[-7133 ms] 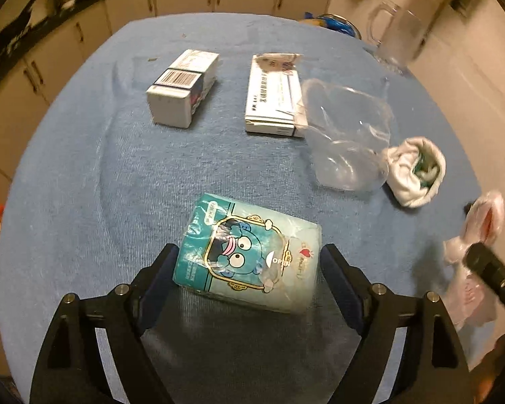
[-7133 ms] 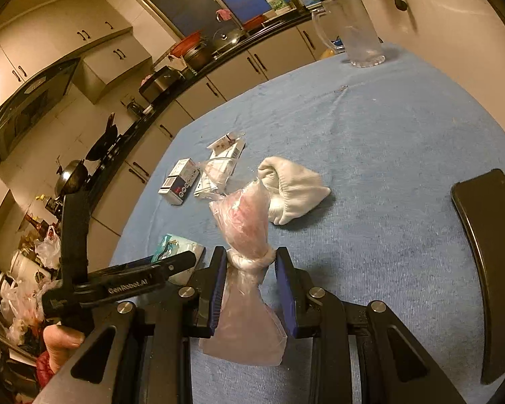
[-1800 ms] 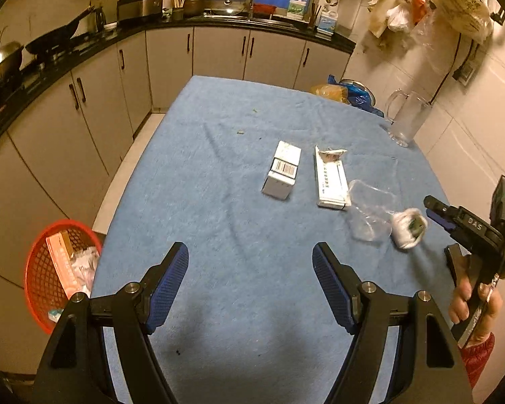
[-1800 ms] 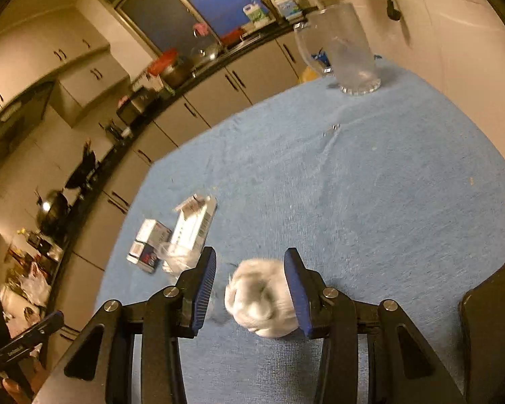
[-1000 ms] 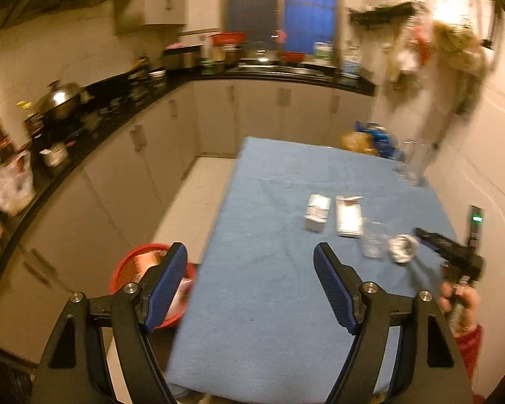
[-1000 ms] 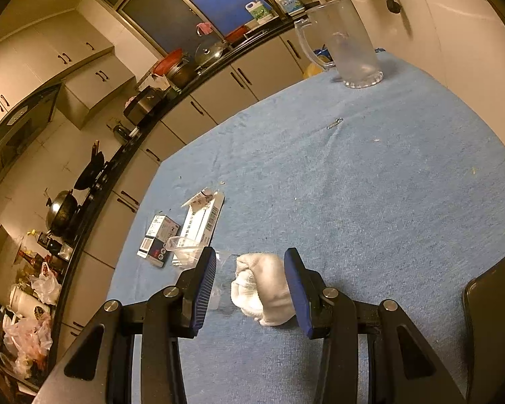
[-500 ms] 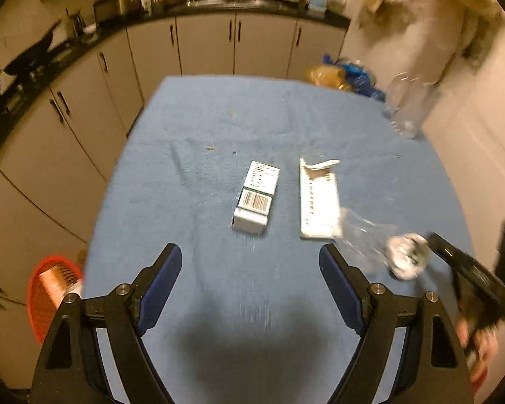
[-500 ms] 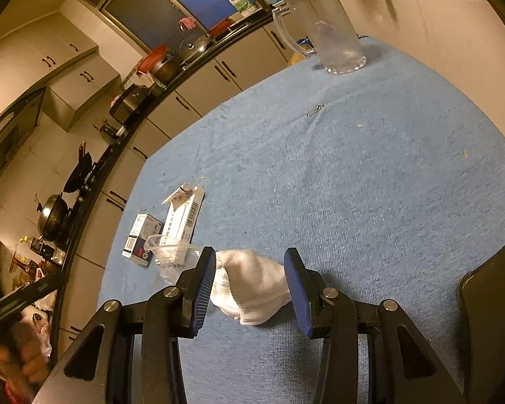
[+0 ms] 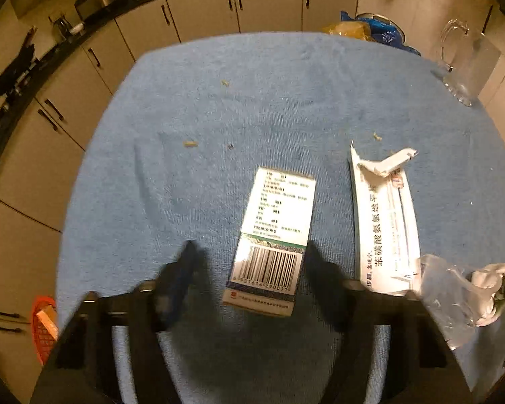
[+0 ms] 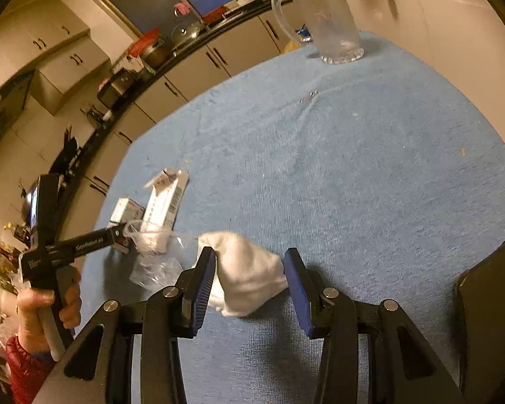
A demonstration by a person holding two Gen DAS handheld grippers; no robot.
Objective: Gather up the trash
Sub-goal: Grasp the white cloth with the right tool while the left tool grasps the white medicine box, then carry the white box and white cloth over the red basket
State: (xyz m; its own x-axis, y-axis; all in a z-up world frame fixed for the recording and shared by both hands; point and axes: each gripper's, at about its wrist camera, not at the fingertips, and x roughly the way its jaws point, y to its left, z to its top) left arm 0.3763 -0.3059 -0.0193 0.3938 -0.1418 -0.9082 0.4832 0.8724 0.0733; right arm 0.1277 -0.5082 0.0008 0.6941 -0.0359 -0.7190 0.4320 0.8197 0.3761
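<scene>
A white barcode box [image 9: 272, 239] lies on the blue tablecloth [image 9: 252, 101]. My left gripper [image 9: 249, 266] is open, its blurred fingers on either side of the box's near end. A long white torn carton [image 9: 385, 215] lies to its right, then a clear plastic cup [image 9: 447, 296] and a crumpled white wad [image 9: 491, 279]. In the right wrist view my right gripper [image 10: 249, 269] is open around the white wad [image 10: 245, 269], not closed on it. The cup [image 10: 155, 249], the carton [image 10: 166, 202] and the box [image 10: 126, 210] lie beyond, by the left gripper [image 10: 118, 232].
A glass pitcher [image 9: 464, 64] [image 10: 323, 20] stands at the table's far right corner. A red basket [image 9: 43, 330] with trash sits on the floor to the left. Crumbs [image 9: 190, 143] dot the cloth. A dark object [image 10: 488, 309] lies at the right edge. Cabinets run behind.
My left gripper has swung back from the basket side and dropped low over the barcode box. My right gripper has moved forward so the white wad sits between its fingers.
</scene>
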